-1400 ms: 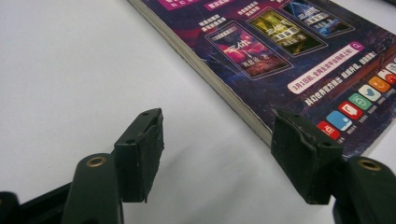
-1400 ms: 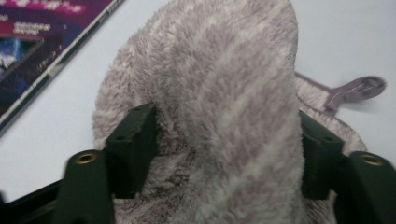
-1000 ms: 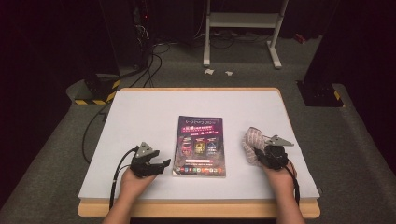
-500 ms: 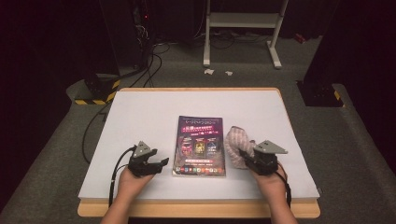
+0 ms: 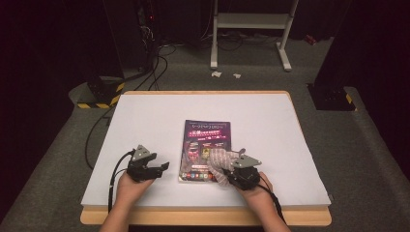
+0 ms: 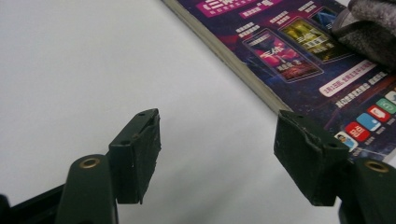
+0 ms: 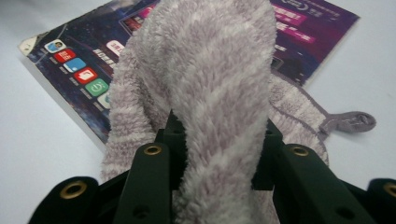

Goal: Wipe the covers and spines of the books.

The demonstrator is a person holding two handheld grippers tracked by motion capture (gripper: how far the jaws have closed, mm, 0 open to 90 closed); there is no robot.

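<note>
The right gripper [image 7: 219, 140] has its two black jaws clamped on a thick fold of the fluffy grey-lilac cloth [image 7: 210, 70], which bulges up between them and hangs forward over the purple book [image 7: 317, 28]. In the high view, the right gripper [image 5: 232, 174] sits at the lower centre of the frame, and the cloth [image 5: 217, 162] now drapes across the lower right corner of the book [image 5: 205, 140]. A second ago the cloth and this gripper lay further toward the right of the frame, on bare table just clear of the book; half a second ago they had reached its right edge. The likely reading is a wiping pass over the cover, just begun, with most of the cover still unswept.

The left gripper [image 6: 217, 154] holds its jaws wide apart with nothing between them; it rests beside the book's left edge [image 6: 224, 51] and has kept its place. In the high view the left gripper [image 5: 162, 169] lies at lower left, near the book but apart from it.

The book lies flat at the centre of the white table top [image 5: 145, 116]. Open surface runs upward in the frame beyond the book and to both sides. The near table edge [image 5: 203, 215] is close behind both hands, so room for the stroke lies upward and leftward. The cloth's small hanging loop [image 7: 355, 120] trails on the table at the right of the right gripper view.
</note>
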